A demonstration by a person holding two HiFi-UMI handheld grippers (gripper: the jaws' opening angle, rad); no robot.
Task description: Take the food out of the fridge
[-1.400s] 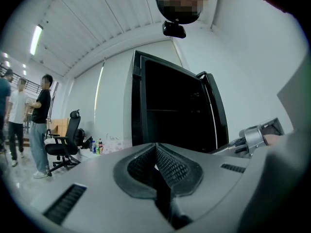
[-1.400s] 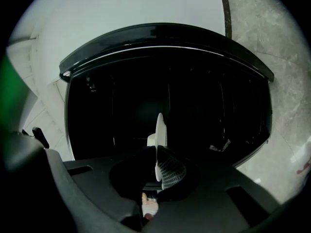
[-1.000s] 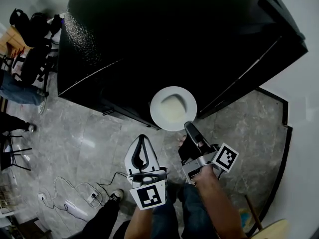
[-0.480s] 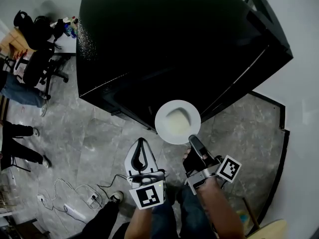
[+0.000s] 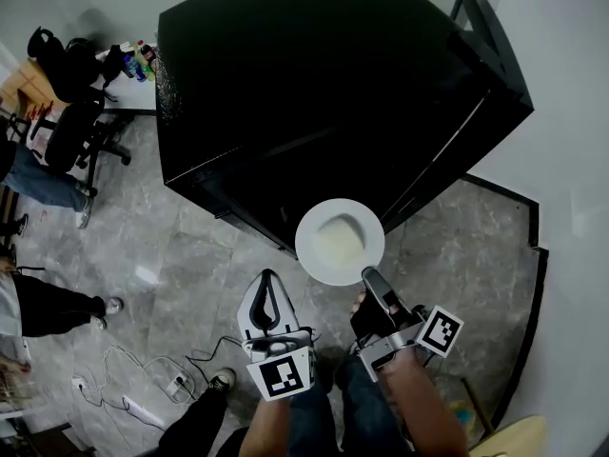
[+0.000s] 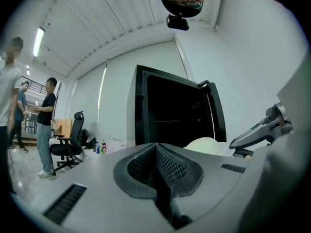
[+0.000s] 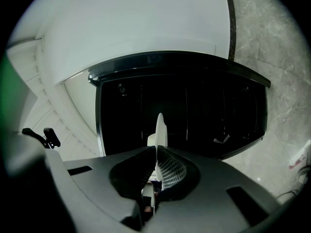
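Note:
A white plate (image 5: 340,241) with a pale heap of food (image 5: 339,237) hangs level in front of the black fridge (image 5: 333,84). My right gripper (image 5: 367,275) is shut on the plate's near rim. In the right gripper view the plate (image 7: 159,126) shows edge-on, rising from between the closed jaws of the right gripper (image 7: 156,152), with the dark fridge (image 7: 194,106) behind. My left gripper (image 5: 269,277) is to the left of the plate, shut and empty. In the left gripper view the left gripper (image 6: 156,147) has its pads together, and the plate (image 6: 206,144) shows at the right.
An office chair (image 5: 71,127) and bottles (image 5: 143,62) stand left of the fridge. A person's legs (image 5: 43,303) are at the far left. Cables and a power strip (image 5: 143,374) lie on the grey floor. A white wall (image 5: 571,160) closes the right side.
The right gripper has lifted the plate a little and drawn it back from the fridge front. The left gripper has risen slightly beside it. The people at the left have shifted.

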